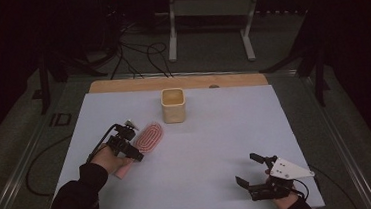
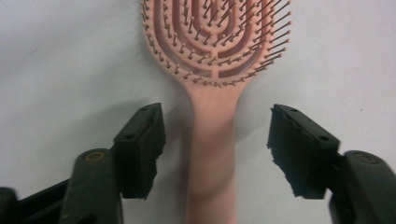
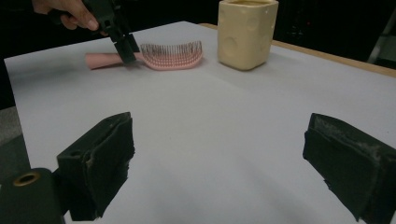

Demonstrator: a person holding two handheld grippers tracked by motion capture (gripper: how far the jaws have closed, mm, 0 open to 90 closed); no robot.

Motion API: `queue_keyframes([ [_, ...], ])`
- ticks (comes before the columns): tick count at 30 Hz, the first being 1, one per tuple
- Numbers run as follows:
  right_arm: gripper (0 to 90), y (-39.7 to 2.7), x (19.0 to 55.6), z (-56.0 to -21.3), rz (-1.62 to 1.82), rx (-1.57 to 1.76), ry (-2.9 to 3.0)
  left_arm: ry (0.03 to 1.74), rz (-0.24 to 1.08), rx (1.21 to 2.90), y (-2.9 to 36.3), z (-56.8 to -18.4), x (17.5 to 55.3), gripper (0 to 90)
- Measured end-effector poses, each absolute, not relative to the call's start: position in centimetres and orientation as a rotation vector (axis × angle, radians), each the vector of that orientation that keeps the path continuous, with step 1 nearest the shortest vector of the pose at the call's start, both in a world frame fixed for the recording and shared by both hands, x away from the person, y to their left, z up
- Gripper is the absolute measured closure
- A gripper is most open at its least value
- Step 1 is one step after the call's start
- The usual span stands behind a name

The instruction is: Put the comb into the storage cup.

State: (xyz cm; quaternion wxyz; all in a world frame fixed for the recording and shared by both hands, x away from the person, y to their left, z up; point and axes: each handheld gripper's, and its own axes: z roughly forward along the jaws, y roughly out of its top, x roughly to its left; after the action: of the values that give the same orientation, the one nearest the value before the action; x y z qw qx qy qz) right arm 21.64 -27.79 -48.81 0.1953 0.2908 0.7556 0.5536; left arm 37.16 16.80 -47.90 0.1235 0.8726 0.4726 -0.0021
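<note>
Hairbrush [image 2: 212, 116] handle sits squarely between the left gripper [image 2: 215, 144]'s wide-open jaws, neither pad touching yet, lined up for a pinch, I'd say! Bristles face up, left of centre in the high view. Just beyond stands the cream cup [image 1: 173, 105], likely its destination. Lower right, the right gripper [image 1: 256, 171] waits, spread wide, holding nothing.

In the left gripper view the pink plastic vented hairbrush [image 2: 215, 93] is cut off at top and bottom. In the high view, the left tool [image 1: 126, 141] and hand [image 1: 108, 159] cover its handle.
</note>
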Motion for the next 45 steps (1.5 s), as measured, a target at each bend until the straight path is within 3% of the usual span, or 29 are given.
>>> queue_keyframes([
  [13, 8.6, -27.8, 21.6, -48.8, 1.555, 0.822, 2.113, 1.412, 0.011, 2.553, 16.5, -48.6, 37.5, 58.2],
  [24, 8.6, -27.8, 21.6, -48.7, 1.555, 0.823, 2.112, 1.406, -0.006, 2.551, 16.4, -48.7, 37.7, 66.6],
  [45, 8.6, -27.8, 21.6, -48.8, 1.551, 0.818, 2.118, 1.373, 0.020, 2.523, 16.8, -48.9, 37.2, 71.0],
])
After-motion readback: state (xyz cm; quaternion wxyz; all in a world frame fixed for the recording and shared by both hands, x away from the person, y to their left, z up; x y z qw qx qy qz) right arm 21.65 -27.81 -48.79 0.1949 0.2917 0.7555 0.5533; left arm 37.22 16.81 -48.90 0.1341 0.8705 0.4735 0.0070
